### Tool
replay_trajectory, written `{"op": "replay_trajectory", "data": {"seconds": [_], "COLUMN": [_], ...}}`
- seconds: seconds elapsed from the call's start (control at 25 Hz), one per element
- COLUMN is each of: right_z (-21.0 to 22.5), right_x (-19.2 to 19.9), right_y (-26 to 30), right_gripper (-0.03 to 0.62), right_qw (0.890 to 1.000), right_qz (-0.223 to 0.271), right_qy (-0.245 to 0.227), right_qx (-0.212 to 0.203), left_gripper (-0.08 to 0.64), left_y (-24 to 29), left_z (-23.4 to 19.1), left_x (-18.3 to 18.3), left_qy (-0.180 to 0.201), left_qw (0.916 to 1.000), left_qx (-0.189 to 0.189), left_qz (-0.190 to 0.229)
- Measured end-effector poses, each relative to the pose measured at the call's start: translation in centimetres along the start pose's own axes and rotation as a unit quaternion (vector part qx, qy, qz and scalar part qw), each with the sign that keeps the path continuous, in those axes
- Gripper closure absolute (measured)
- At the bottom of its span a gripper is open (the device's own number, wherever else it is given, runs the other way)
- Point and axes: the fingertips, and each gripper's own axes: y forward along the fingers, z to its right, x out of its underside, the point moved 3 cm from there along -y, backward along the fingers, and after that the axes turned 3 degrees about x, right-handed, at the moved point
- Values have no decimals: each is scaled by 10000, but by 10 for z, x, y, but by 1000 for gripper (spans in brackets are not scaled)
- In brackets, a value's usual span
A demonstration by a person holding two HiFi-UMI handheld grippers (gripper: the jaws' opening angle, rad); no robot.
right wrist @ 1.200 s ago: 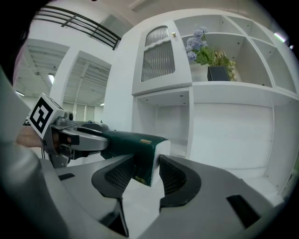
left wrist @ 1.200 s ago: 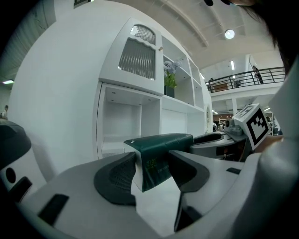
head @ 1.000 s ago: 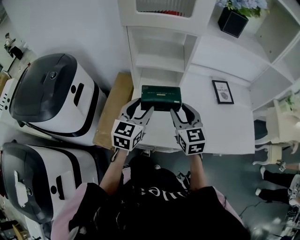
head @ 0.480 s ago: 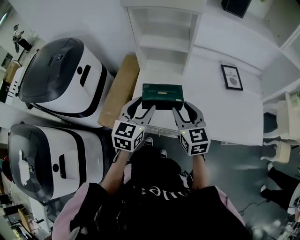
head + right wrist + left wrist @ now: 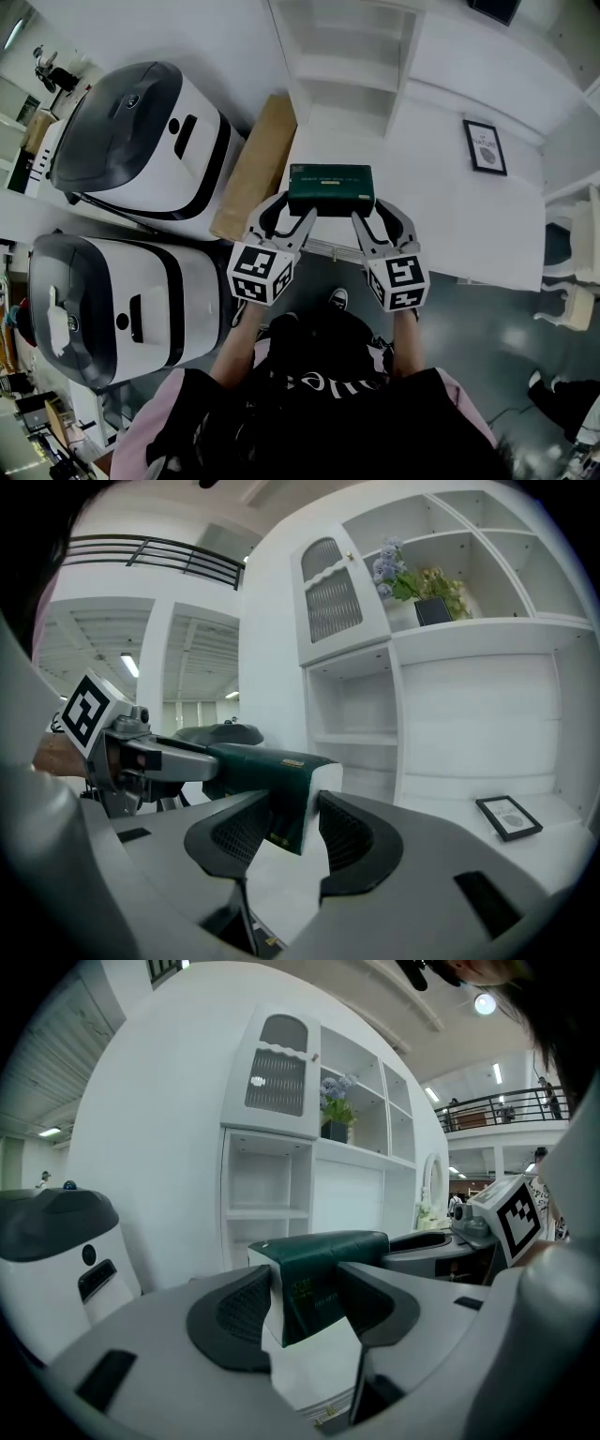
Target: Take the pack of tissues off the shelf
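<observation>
The pack of tissues (image 5: 330,189) is held up in the air, out of the shelf (image 5: 352,56), which is seen well apart at 12 o'clock. It hangs over the front of the white worktop (image 5: 450,216). The worktop's front edge is just at 6 o'clock of the pack, and its left edge is by the pack's left end. Bare white worktop is seen out to 3 o'clock. A small picture frame (image 5: 485,147) lies at 2 o'clock.

The pack is long, flat and dark green, with white ends and a small gold label on top.

Its left end is pinched by the left claw (image 5: 286,217). Its right end is pinched by the right claw (image 5: 382,220). A brown box (image 5: 253,169) is seen at 9 o'clock.
</observation>
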Motion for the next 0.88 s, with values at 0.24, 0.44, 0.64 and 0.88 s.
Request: {"op": "replay_trajectory", "data": {"seconds": [0.24, 0.44, 0.64, 0.88], "right_z": [-29, -66, -110, -169], "right_x": [0, -2, -5, -5], "right_y": [3, -1, -15, -38], "right_gripper": [402, 402, 402, 405], "right_qw": [10000, 9999, 9997, 9995], "right_qz": [-10, 4, 24, 47], "right_qy": [-42, -117, -233, -313], "right_qx": [-70, -86, -63, -30], "left_gripper": [337, 337, 338, 337], "left_y": [-26, -62, -107, -167], "left_z": [-13, -26, -33, -39], "left_x": [7, 16, 23, 35], "left_qy": [-63, -122, -157, -204], "left_qw": [9999, 9997, 9993, 9985], "left_qx": [-91, -121, -79, -22], "left_qz": [49, 152, 338, 508]}}
